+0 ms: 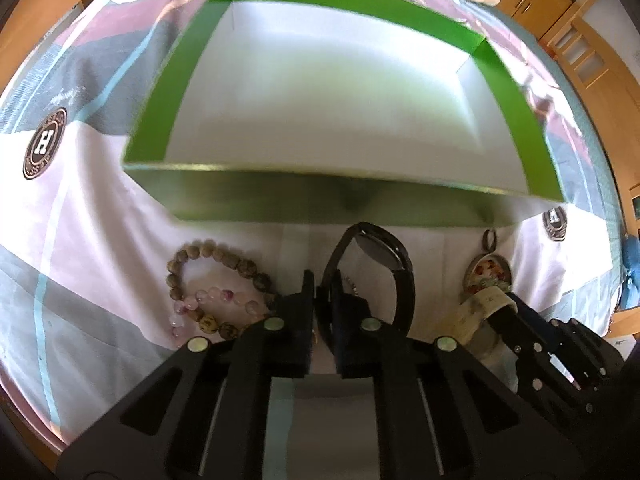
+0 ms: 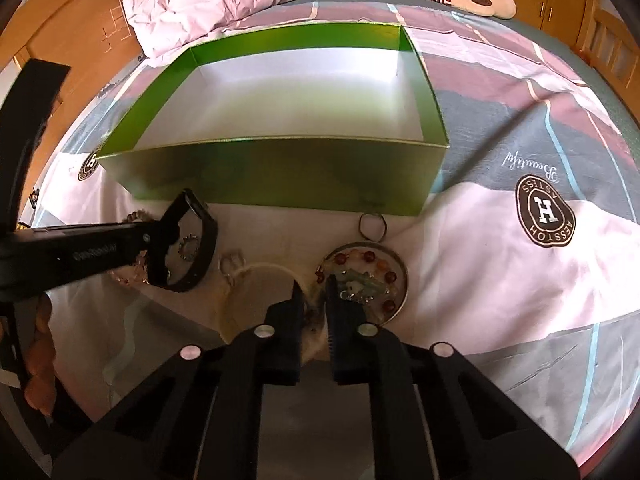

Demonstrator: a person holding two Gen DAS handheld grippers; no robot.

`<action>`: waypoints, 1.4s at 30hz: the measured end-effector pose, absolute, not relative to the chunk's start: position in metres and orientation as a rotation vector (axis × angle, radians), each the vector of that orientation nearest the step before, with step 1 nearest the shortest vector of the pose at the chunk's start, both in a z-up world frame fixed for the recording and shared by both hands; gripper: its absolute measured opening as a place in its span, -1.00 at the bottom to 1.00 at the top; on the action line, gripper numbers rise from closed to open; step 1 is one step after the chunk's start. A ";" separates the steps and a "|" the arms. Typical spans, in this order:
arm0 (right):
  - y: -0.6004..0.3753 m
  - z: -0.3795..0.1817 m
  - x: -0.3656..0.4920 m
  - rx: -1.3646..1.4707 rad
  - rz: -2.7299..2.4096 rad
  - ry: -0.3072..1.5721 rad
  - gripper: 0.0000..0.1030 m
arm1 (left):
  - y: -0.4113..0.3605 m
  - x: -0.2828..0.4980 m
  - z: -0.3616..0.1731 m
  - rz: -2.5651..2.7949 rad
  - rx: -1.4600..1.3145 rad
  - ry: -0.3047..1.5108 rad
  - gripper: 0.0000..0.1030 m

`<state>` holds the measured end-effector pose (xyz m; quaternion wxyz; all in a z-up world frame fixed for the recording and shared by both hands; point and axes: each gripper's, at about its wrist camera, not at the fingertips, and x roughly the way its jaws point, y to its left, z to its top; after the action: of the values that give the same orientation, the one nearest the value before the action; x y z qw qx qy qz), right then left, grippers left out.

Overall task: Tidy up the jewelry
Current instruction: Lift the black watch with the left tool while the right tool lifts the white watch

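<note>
Patchwork bedding (image 1: 80,216) holds the green box (image 1: 344,200). Beside it, left gripper (image 1: 325,292) clamps the black watch (image 1: 384,256); right gripper (image 2: 313,288) pinches the round dish (image 2: 396,276) of beads — lift slowly, level, over the wall.

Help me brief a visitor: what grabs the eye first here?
The big green box sits open and empty on the patterned bedspread. Just in front of it, the left gripper has its jaws shut on a black watch, with beaded bracelets lying beside it.
</note>
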<state>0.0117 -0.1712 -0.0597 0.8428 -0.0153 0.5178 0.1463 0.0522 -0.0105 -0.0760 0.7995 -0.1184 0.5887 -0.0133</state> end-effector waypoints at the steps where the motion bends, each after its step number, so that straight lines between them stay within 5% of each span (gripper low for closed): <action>1: -0.174 -0.057 0.012 -0.026 0.304 1.083 -0.82 | -0.010 0.052 -0.072 -0.031 -0.258 1.253 -0.85; 42: -0.181 -0.038 0.011 -0.031 0.225 0.952 -0.82 | 0.017 0.022 -0.008 -0.058 -0.218 1.045 -0.85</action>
<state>0.0110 -0.1806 -0.0382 0.8826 -0.0149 0.4572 0.1083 0.0220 0.0167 -0.0080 0.8604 -0.1039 0.4982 -0.0275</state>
